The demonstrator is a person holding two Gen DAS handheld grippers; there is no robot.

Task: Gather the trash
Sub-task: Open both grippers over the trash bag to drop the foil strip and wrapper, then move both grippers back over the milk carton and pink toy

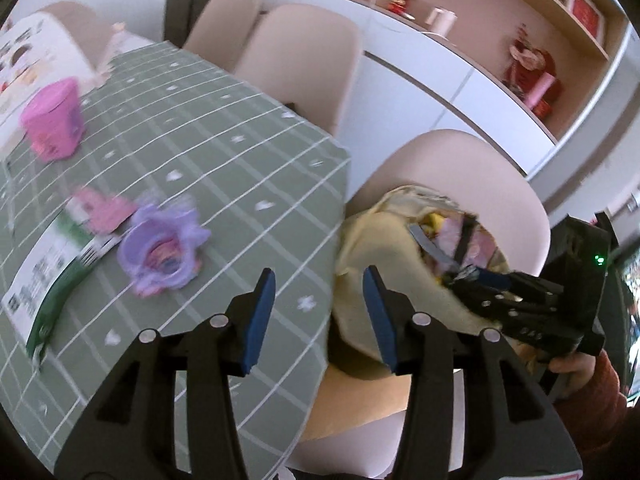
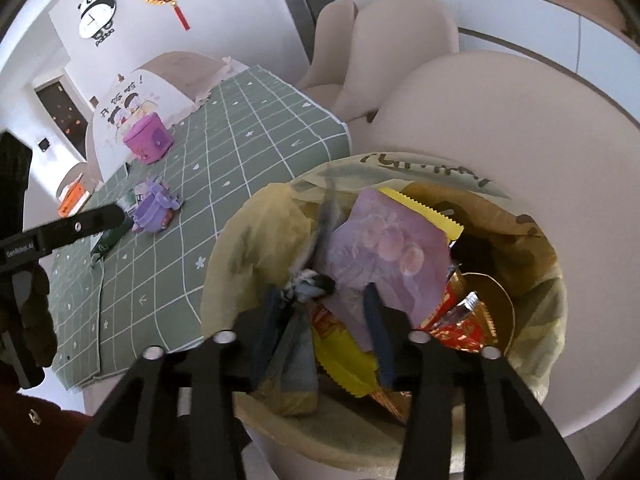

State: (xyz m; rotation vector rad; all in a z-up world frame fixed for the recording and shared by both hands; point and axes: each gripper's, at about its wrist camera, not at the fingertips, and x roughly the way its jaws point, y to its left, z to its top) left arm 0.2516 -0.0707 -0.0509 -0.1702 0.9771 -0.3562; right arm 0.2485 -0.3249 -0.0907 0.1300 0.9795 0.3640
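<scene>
The bin, lined with a yellowish bag [image 2: 240, 248], sits on a beige chair beside the table and holds a lilac wrapper [image 2: 384, 256], yellow and red packets. My right gripper [image 2: 324, 320] hangs open over it. A crumpled grey-silver wrapper [image 2: 308, 280] lies loose between its fingers, pressed by neither pad. On the green checked cloth lie a crumpled purple wrapper [image 1: 160, 248], a pink scrap [image 1: 104, 208] and a green-and-white carton [image 1: 44, 280]. My left gripper [image 1: 320, 316] is open and empty above the table's edge, short of the purple wrapper. The right gripper [image 1: 442, 236] reaches into the bag [image 1: 372, 248].
A pink tub [image 1: 54, 120] and a white printed food cover [image 2: 136, 104] stand farther back on the table [image 1: 248, 140]. Beige chairs [image 1: 304, 64] line the table's far side. A white cabinet with shelves of ornaments [image 1: 532, 64] runs behind. A hand in a red sleeve [image 1: 588, 376] holds the right gripper.
</scene>
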